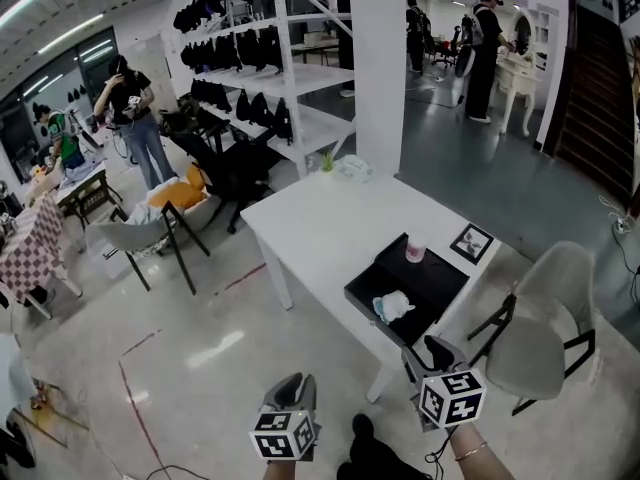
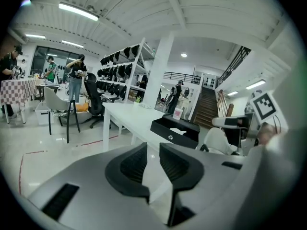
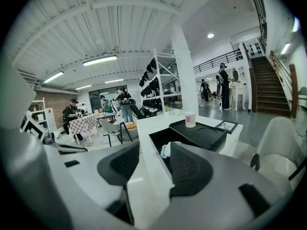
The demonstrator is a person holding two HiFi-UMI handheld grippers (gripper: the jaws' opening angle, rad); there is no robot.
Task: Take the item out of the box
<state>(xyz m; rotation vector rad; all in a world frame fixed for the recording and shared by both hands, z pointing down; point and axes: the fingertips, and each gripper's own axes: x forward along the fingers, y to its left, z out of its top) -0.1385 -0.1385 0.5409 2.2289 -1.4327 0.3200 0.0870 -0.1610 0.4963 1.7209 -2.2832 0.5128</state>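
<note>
Head view coverage is taken up by a white table (image 1: 320,218), at whose near right end an open black box (image 1: 365,286) is set. The item (image 1: 394,306), a crumpled white and pale blue thing, is seen lying inside the box, toward its near side, and is touched by neither gripper. A pink and white cup (image 1: 415,251) is seen standing on the black surface at the box's far end, and a small picture frame (image 1: 471,242) is laid flat on the table just to the right of it. A grey chair (image 1: 545,318) is placed right of the table.

Both grippers are held low, nearer than the table and well apart from the box. The left gripper (image 2: 153,150) is shown released, its jaws parted by a narrow gap with nothing between them. The right gripper (image 3: 154,152) is likewise released, its jaws spread wider and empty, and it is pointed at the box's near corner, with the item visible beyond the gap.
</note>
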